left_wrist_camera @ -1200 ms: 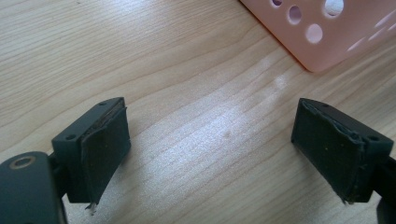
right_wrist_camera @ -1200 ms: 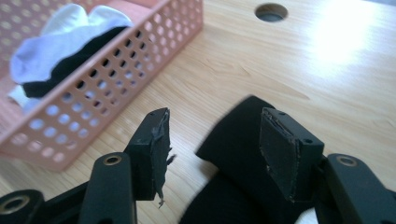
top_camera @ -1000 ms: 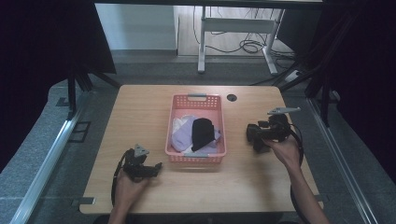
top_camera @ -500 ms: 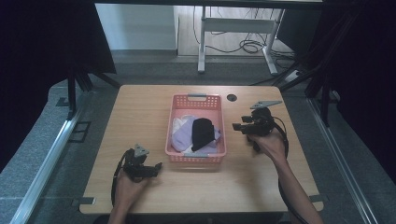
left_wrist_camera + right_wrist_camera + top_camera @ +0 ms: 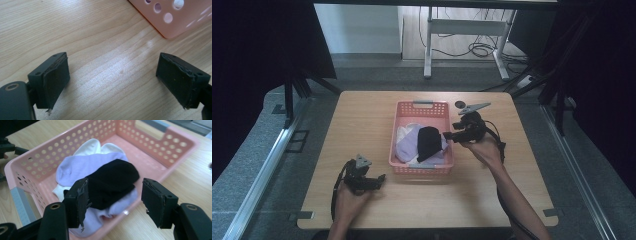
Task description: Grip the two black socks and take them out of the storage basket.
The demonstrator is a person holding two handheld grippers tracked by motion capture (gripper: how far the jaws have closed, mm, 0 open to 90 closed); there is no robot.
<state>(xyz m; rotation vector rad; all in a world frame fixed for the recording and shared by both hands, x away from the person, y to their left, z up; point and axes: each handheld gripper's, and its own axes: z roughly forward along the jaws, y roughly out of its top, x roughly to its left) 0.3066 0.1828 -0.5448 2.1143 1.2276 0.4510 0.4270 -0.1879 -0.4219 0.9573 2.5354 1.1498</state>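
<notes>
From the high view, a light wooden desk (image 5: 362,115) is seen with a pink perforated basket (image 5: 422,107) set near its middle; inside the basket a black sock (image 5: 428,142) is laid over lavender socks (image 5: 408,145) and white socks (image 5: 401,134). The left gripper (image 5: 379,178) is held low at the near left of the desk, just outside the basket's near left corner, while the right gripper (image 5: 448,135) is held at the basket's right rim, pointed inward toward the black sock. A small dark round cap (image 5: 460,104) is seen on the desk beyond the basket's far right corner. From the left gripper view, the two black fingers (image 5: 55,77) are spread wide apart over bare desk wood (image 5: 105,50) with nothing between them — released — and a corner of the pink basket (image 5: 175,17) is seen at the upper right. From the right gripper view, the fingers (image 5: 160,202) are likewise spread open just above the basket's near rim (image 5: 15,170), nothing being clamped; the black sock (image 5: 112,182) is seen between and just beyond them, draped over the lavender socks (image 5: 75,167), with the white socks (image 5: 92,147) further back in the basket.
</notes>
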